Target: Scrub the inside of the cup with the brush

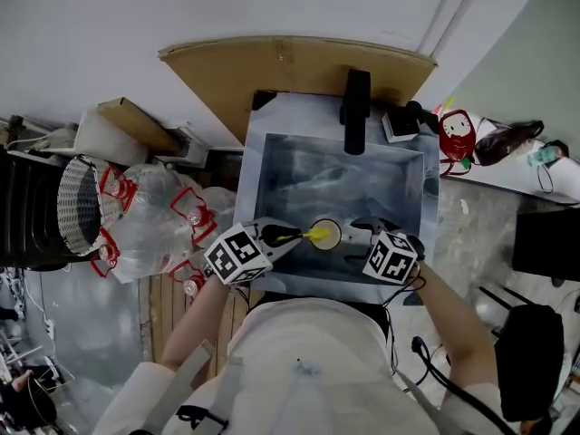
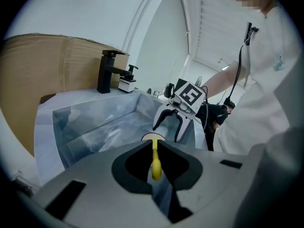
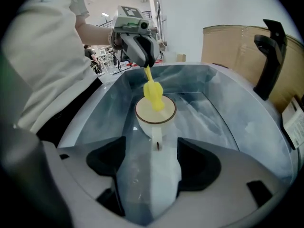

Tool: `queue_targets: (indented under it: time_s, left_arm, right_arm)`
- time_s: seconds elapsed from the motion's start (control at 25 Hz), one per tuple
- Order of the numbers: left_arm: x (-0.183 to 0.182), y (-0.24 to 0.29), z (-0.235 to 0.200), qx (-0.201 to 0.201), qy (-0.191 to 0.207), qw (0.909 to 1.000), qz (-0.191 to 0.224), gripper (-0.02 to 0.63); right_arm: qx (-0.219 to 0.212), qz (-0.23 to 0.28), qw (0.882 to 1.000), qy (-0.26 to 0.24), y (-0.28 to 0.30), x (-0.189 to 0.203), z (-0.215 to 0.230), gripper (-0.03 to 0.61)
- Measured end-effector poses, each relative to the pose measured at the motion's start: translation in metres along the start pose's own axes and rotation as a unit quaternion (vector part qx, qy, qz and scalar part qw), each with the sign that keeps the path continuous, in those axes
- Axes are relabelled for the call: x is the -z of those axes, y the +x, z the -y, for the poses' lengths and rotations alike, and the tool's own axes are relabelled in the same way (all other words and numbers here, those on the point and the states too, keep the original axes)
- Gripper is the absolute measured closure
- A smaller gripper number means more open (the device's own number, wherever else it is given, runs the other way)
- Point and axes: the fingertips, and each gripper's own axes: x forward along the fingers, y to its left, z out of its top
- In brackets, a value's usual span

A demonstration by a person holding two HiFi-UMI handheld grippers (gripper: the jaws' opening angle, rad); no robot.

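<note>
Far left, beside the sink (image 1: 263, 179), a woven basket (image 1: 77, 205) stands against a heap of clear plastic bags (image 1: 149, 220) with red handles, and a cardboard box (image 1: 136, 123) lies behind them. A big cardboard sheet (image 1: 290, 66) leans on the wall behind the sink.

The left gripper (image 1: 276, 236) reaches in over the near edge, its jaws pressed together on the thin yellow handle of the brush (image 3: 153, 93). The brush slants down to the right, and its knobbly yellow head sits inside the mouth of the cup (image 3: 155, 113). The head hides much of the cup's inside, so I cannot tell how deep it goes or whether it touches the bottom.

The white cup is upright over the near middle of the basin. The right gripper (image 3: 153, 144) faces the left one, its jaws clamped on the cup's handle. That handle and the jaws cover the near wall of the cup.

At the back rim stands a black faucet (image 1: 355, 107), well clear of both tools, with a small pump bottle (image 2: 127, 82) just beside it. Farther right on the counter sits a red figurine (image 1: 456, 136), and past it some dark things too small to make out.
</note>
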Motion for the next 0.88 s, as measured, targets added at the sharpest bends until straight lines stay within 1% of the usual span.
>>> queue_targets:
  time_s: [0.08,0.12,0.16,0.2,0.28,0.44,0.52,0.68,0.76,0.88]
  left_arm:
    - [0.000,0.002,-0.003,-0.004,-0.003,1.0000,-0.002,0.578]
    - [0.000,0.002,-0.004,-0.005,-0.005,1.0000,-0.004,0.578]
    - [0.000,0.003,-0.005,-0.006,-0.006,1.0000,-0.005,0.578]
    - [-0.001,0.003,-0.006,-0.006,-0.007,0.9999,-0.006,0.578]
    - [-0.003,0.003,-0.007,-0.007,-0.009,0.9999,-0.005,0.578]
    - [-0.004,0.004,-0.008,-0.007,-0.012,0.9999,-0.003,0.578]
    - [-0.004,0.005,-0.009,-0.005,-0.012,0.9999,-0.004,0.578]
    - [-0.005,0.005,-0.007,0.000,-0.010,0.9999,-0.003,0.578]
    - [-0.006,0.005,-0.008,0.001,-0.009,0.9999,-0.003,0.578]
    - [-0.006,0.005,-0.009,0.002,-0.010,0.9999,-0.004,0.578]
  right_arm:
    - [-0.005,-0.002,1.000,-0.007,0.003,0.001,0.000,0.234]
    - [-0.002,-0.001,1.000,-0.012,0.005,-0.001,0.001,0.262]
    - [0.003,0.001,1.000,-0.017,0.006,-0.002,0.003,0.334]
    - [0.009,0.002,1.000,-0.023,0.007,-0.004,0.005,0.374]
    - [0.013,0.000,0.999,-0.033,0.010,-0.005,0.007,0.374]
    - [0.007,-0.005,0.999,-0.046,0.014,-0.008,0.008,0.377]
    - [0.007,-0.006,0.999,-0.049,0.016,-0.011,0.008,0.406]
    - [0.004,-0.016,0.998,-0.057,0.019,-0.010,0.007,0.414]
    - [0.007,-0.018,0.998,-0.055,0.020,-0.009,0.010,0.443]
    - [0.008,-0.021,0.998,-0.053,0.020,-0.007,0.011,0.461]
